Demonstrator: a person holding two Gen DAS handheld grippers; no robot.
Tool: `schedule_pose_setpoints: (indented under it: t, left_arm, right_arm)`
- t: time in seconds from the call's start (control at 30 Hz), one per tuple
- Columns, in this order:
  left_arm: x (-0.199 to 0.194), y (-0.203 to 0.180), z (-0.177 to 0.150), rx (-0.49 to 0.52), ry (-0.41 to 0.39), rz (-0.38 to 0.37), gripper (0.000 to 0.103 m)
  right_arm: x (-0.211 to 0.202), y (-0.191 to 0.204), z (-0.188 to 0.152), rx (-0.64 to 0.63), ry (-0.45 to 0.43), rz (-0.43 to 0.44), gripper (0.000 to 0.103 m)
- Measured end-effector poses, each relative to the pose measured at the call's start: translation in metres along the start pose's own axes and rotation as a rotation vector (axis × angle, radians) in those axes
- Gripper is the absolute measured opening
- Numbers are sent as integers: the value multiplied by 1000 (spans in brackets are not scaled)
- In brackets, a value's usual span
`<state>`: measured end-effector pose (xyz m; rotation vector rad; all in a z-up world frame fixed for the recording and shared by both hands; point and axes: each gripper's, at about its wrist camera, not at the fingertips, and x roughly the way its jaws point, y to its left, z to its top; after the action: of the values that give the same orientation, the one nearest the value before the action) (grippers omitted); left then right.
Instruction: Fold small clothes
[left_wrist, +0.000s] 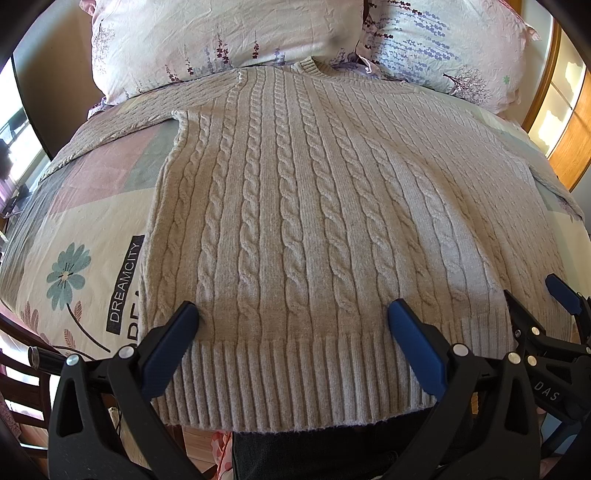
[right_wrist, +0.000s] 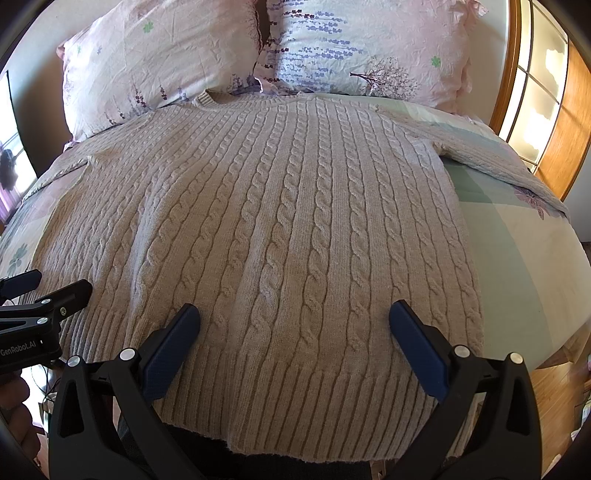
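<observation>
The left sleeve (left_wrist: 110, 125) of the sweater runs out toward 10 o'clock over the bedspread (left_wrist: 92, 229), whose flower print and "DREAMCITY" lettering show at 8 o'clock in the left wrist view. The sleeve is spread flat, not tucked, so no fold appears to have been made.

The left gripper (left_wrist: 291, 321) hovers above the ribbed hem (left_wrist: 295, 380) at 6 o'clock. Its jaws stand wide apart and hold nothing. The blue pads (left_wrist: 173, 347) straddle the left half of the hem, a stance suited to closing on that edge; whether they touch the knit cannot be determined.

The sweater (left_wrist: 314, 203), a beige cable-knit, lies face up along the centre of the bed. Its collar (left_wrist: 308, 66) points to 12 o'clock and meets the two floral pillows (left_wrist: 221, 40). The hem overhangs the near edge of the bed at 6 o'clock, within reach of both tools.

The right gripper (right_wrist: 293, 321) hovers over the right half of the hem, jaws likewise wide apart and empty. The two grippers sit side by side along one edge, probably so the hem can be lifted evenly.

The right sleeve (right_wrist: 491, 158) extends toward 2 o'clock. A wooden frame (right_wrist: 569, 122) with glazed panels stands at 3 o'clock.
</observation>
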<state>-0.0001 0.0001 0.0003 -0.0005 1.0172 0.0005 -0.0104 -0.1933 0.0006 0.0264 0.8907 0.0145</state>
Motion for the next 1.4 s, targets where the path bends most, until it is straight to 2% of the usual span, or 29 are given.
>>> schedule_pose_setpoints:
  t: [1.13,1.3,1.4]
  left_arm:
    - [-1,-1,-1,2,6,1,101]
    - [-1,0,-3,12,-3,-6,101]
    - [-1,1,-1,11,-10,-5,101]
  right_arm:
    - [0,0,1,-14,5,5,102]
    - [1,-1,2,-40,13,24,102]
    - [-2,-4,-3,-67,-17,56,102]
